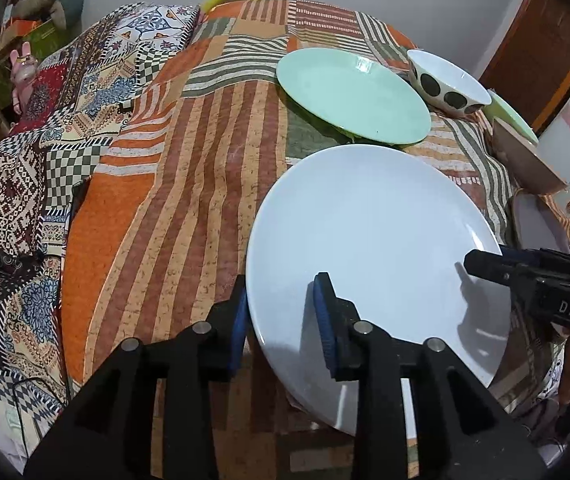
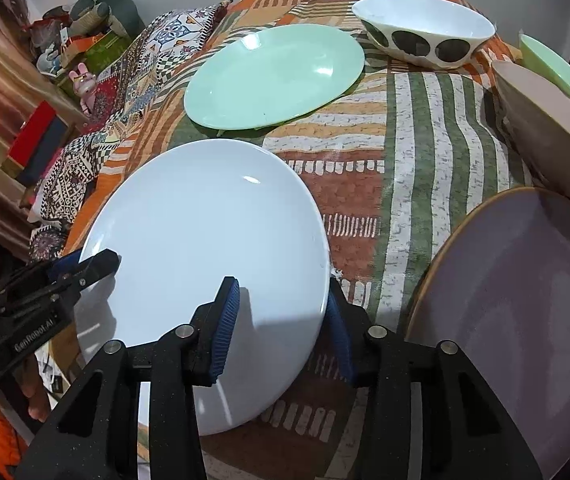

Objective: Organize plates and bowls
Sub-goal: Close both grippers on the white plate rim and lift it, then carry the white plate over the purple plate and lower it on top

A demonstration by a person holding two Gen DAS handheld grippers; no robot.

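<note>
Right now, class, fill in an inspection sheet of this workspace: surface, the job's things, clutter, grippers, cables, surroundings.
Surface: patchwork striped cloth over the work surface.
Job's things: white plate nearest; green plate beyond it; spotted bowl further back; beige bowl, a second green dish and purple plate on the right.
Clutter: nothing seen on the cloth.
Grippers: left gripper straddles the white plate's edge, a gap showing at the pads; right gripper straddles the opposite edge; contact unclear.
Cables: a thin black cable at the lower left.
Surroundings: patterned quilt, pink rabbit figure, boxes and stuffed toys, wooden door.
</note>
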